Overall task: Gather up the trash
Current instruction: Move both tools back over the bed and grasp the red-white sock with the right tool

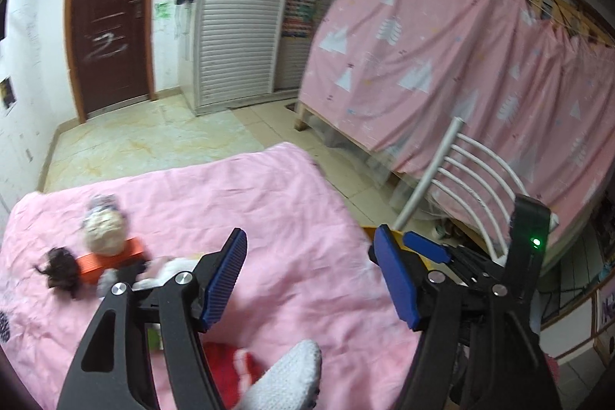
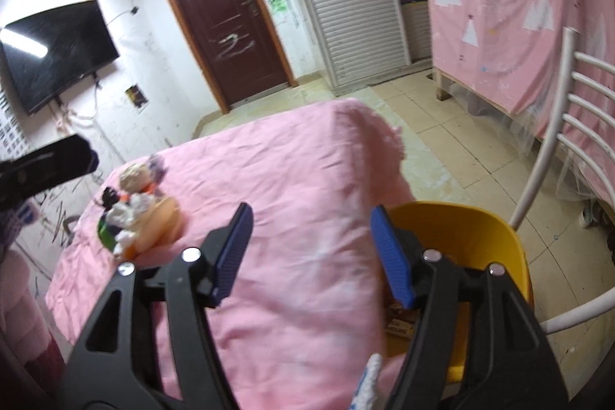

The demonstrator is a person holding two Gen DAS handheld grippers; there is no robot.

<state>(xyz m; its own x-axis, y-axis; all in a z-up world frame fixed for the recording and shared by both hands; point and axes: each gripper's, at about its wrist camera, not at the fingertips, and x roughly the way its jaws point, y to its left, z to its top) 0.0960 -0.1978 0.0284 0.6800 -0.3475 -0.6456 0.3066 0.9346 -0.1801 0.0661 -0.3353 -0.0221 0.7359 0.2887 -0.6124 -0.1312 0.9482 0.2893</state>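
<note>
Pink cloth (image 1: 238, 202) has the trash pile (image 1: 100, 256) sitting at its left, both the left gripper (image 1: 309, 275) and right gripper (image 2: 311, 254) are spread with nothing between them, and only the right view shows the yellow bin (image 2: 461, 229) and wall TV (image 2: 57, 52).

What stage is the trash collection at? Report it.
Done: something lies in the yellow bin, contents unclear. In hand: nothing; the left tongs and right tongs are open and empty. Left: the trash pile on the pink cloth.
</note>
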